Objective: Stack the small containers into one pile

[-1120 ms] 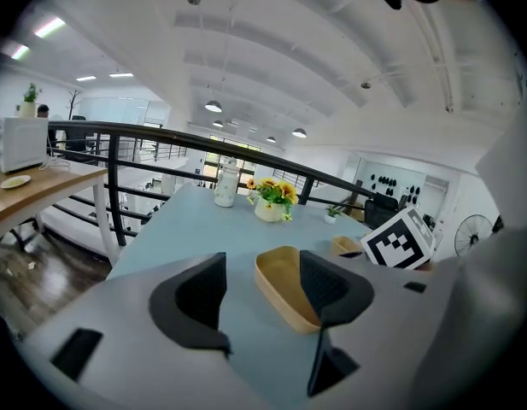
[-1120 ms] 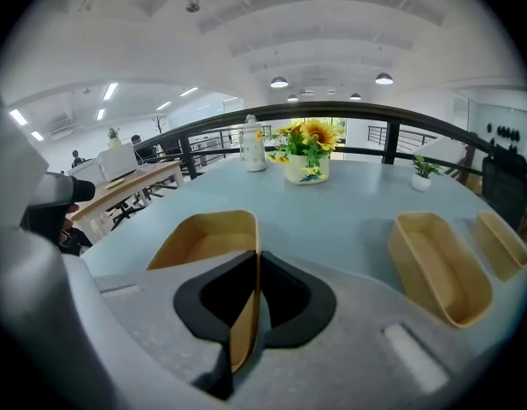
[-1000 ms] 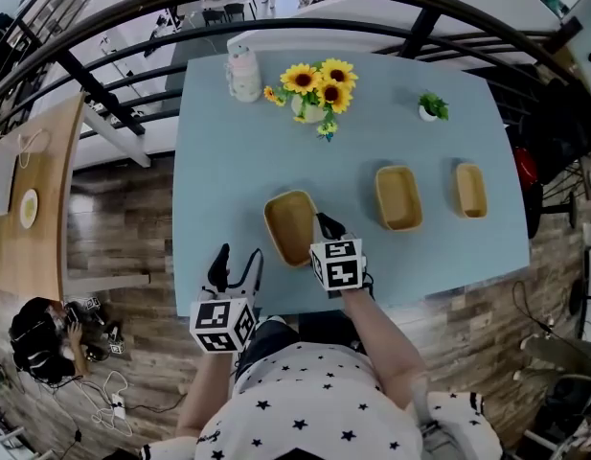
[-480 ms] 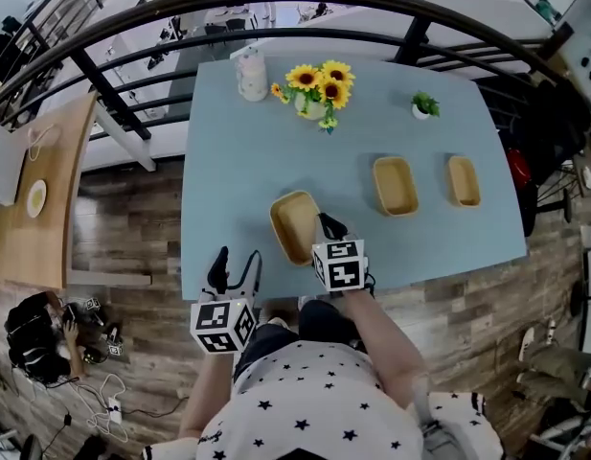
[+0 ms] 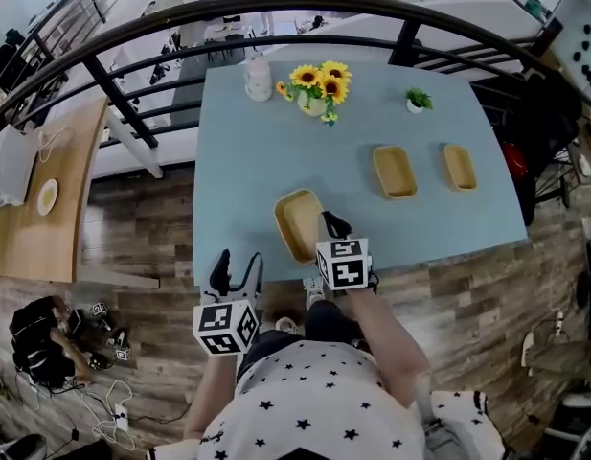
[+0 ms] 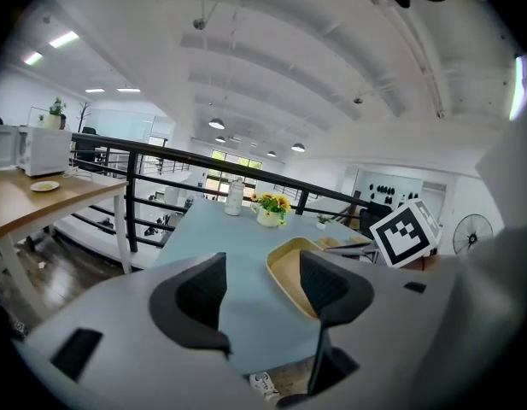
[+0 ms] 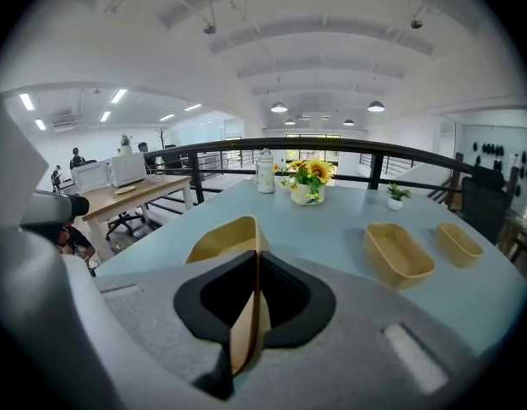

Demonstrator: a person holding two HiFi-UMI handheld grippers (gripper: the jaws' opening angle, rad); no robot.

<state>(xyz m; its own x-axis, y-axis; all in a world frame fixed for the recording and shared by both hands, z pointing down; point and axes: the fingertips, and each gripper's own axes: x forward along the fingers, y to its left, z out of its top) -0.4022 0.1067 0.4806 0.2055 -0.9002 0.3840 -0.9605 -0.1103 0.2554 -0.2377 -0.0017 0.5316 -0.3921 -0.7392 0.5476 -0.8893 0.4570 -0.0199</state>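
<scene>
Jaws, right gripper: nearly together, pinched on the thin wall of the nearest container at its near right-hand rim. Whether that container's base touched the table could not be told.

Jaws, left gripper: well apart, with nothing between them; held just off the table's near edge, over the wooden floor, to the left of the right gripper.

Nearest container: tan, shallow, oblong with rounded corners, empty, at the near edge of the pale blue table.

Middle container: same kind, empty, resting on the table to the right and farther back, apart from the first.

Far container: smaller in view, empty, to the right of the middle one, not touching it.

Far edge of table: a white bottle, a vase of sunflowers beside it, and a small potted plant farther right.

Behind the table: a dark railing.
</scene>
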